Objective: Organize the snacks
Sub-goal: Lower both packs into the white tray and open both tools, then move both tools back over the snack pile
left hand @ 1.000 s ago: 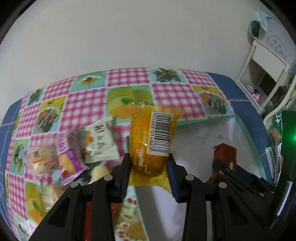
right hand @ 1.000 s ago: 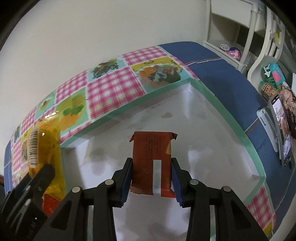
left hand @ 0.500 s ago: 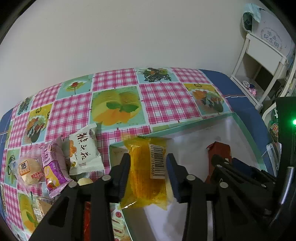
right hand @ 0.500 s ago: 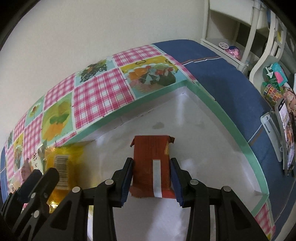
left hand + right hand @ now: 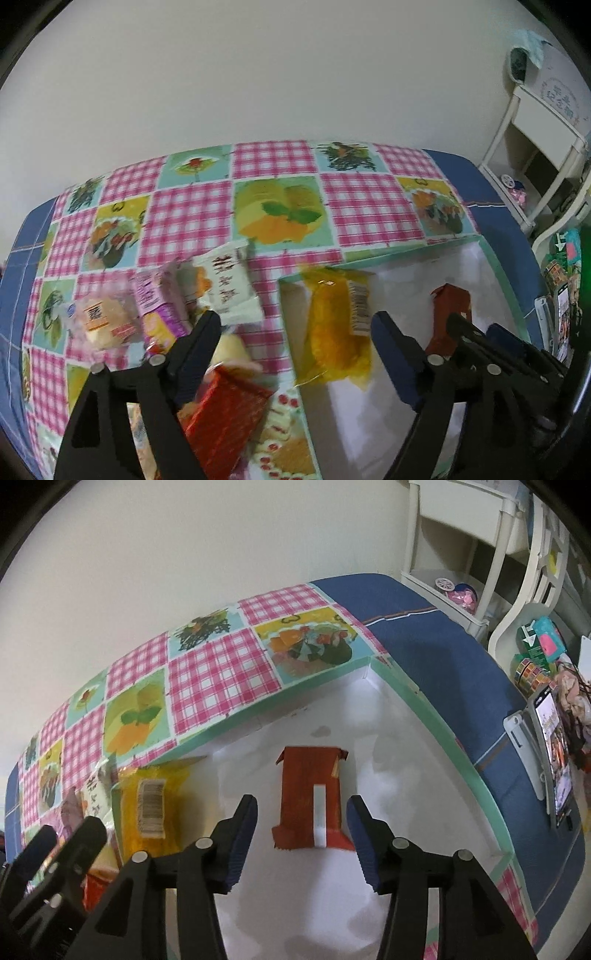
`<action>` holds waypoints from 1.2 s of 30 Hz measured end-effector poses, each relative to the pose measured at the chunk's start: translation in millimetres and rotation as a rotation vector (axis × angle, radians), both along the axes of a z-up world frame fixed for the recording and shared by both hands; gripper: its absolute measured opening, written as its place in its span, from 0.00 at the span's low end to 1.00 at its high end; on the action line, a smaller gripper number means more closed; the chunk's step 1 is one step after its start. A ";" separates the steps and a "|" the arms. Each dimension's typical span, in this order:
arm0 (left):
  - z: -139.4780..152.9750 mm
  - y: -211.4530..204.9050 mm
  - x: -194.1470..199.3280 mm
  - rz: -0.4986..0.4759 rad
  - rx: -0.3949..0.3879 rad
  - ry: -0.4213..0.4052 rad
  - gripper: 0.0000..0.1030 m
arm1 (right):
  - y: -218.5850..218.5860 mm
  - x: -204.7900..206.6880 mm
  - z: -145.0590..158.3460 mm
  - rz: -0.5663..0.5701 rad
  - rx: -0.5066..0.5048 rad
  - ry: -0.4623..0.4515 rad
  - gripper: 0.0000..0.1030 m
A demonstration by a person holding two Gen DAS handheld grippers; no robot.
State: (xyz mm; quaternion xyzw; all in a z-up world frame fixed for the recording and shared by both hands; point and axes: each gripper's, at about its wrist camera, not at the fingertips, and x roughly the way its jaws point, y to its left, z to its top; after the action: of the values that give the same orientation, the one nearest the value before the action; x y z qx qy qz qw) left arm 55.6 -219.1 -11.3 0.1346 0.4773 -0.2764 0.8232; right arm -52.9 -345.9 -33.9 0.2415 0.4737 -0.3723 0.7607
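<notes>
Left gripper [image 5: 295, 345]: we find the jaws spread wide and pinching nothing; the yellow packet [image 5: 338, 328] lies free between them.
Right gripper [image 5: 303, 825]: jaws likewise spread, with gaps on both sides of the red-brown packet [image 5: 310, 797].
Yellow packet, position: flat on the white floor of the box [image 5: 495, 273], at its left wall near the far-left corner, barcode up.
Red-brown packet, position: flat on the box floor near the middle, well apart from the yellow one.
Remaining snacks: a white packet [image 5: 229, 284], a purple packet [image 5: 159, 310], a clear-wrapped bun [image 5: 101, 323] and a red carton [image 5: 225, 410] lie on the bench [image 5: 369, 206] left of the box, crowded together.
Step in hand: release and withdrawal, in our judgement.
Advice: we recommend drawing both grippers straight back with jaws kept wide, so the pads do not drag either wrapper; then take the loose items one at a time.
Risk: the left gripper sits close over the red carton and could nudge it.
Change from one second ago: both jaws then pinched their packets, held above the box; half a second ago the packets were down but gripped; now both are let go.
</notes>
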 end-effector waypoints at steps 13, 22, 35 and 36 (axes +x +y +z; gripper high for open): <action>0.0 61.2 3.7 0.106 0.004 0.050 0.89 | 43.0 -9.3 -1.6 0.066 0.000 0.028 0.76; 4.2 110.9 1.7 0.205 -0.046 0.054 0.97 | 76.5 -17.4 3.2 0.109 0.005 0.017 0.88; 18.0 181.5 -14.7 0.371 -0.098 0.057 0.97 | 117.4 -36.9 16.1 0.184 -0.027 -0.019 1.00; 18.1 185.9 -15.7 0.381 -0.098 0.056 0.97 | 120.1 -38.9 17.1 0.184 -0.030 -0.025 1.00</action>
State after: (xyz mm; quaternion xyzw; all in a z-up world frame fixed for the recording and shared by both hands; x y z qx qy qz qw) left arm 39.9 -33.2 6.8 -0.0062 0.5028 -0.1424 0.8526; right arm -91.8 -225.8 -16.8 0.1903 0.4789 -0.3050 0.8008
